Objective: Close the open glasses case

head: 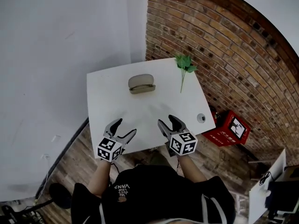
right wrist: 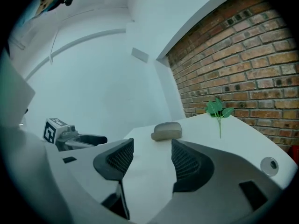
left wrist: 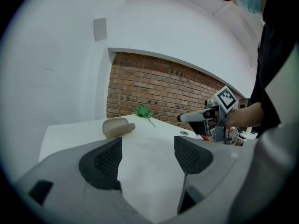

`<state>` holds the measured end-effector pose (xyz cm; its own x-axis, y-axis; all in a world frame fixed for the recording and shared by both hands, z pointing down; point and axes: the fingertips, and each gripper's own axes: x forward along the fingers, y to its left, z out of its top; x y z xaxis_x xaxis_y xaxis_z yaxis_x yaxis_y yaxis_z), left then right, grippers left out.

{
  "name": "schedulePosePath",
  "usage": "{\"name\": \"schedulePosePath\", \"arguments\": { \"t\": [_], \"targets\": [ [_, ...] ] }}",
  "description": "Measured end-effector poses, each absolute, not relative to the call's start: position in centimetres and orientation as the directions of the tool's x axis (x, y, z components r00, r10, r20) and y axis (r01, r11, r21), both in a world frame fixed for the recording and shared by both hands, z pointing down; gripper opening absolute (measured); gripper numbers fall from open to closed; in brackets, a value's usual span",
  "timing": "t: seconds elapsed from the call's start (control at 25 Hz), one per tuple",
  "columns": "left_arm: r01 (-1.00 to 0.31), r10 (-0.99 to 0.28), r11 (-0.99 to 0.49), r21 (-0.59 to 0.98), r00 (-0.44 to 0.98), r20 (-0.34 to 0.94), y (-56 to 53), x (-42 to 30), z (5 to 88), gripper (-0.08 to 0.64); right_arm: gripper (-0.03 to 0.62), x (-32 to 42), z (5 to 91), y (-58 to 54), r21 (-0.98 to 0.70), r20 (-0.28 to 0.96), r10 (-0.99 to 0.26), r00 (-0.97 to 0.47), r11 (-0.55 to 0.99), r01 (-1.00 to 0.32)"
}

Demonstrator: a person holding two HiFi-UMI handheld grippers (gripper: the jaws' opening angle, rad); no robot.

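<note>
left gripper (head: 126, 126) and right gripper (head: 166, 120) hover side by side over the near edge of the white table (head: 105, 101), both with jaws apart and nothing between the pads. well ahead of them, toward the far edge, lies the beige glasses case (head: 141, 83) (its lid looks slightly ajar). a green leafy sprig (head: 184, 68) lies to its right, near the brick wall (head: 224, 55).

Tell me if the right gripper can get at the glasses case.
Probably yes: only bare table lies between the right gripper and the glasses case; its jaws are apart and empty, the green sprig off to one side.
</note>
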<state>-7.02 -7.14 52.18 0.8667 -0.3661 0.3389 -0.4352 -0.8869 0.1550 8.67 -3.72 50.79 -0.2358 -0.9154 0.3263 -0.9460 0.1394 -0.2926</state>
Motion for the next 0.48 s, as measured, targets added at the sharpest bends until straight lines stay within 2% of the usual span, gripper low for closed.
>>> {"name": "schedulePosePath", "arguments": {
  "t": [0.48],
  "targets": [
    [-0.522, -0.448, -0.841, 0.138, 0.818, 0.361, -15.9, -5.1, 52.5, 0.344, 0.232, 11.1, 51.8, -13.8, -0.261, 0.365, -0.874, -0.321, 0.234, -0.936]
  ]
}}
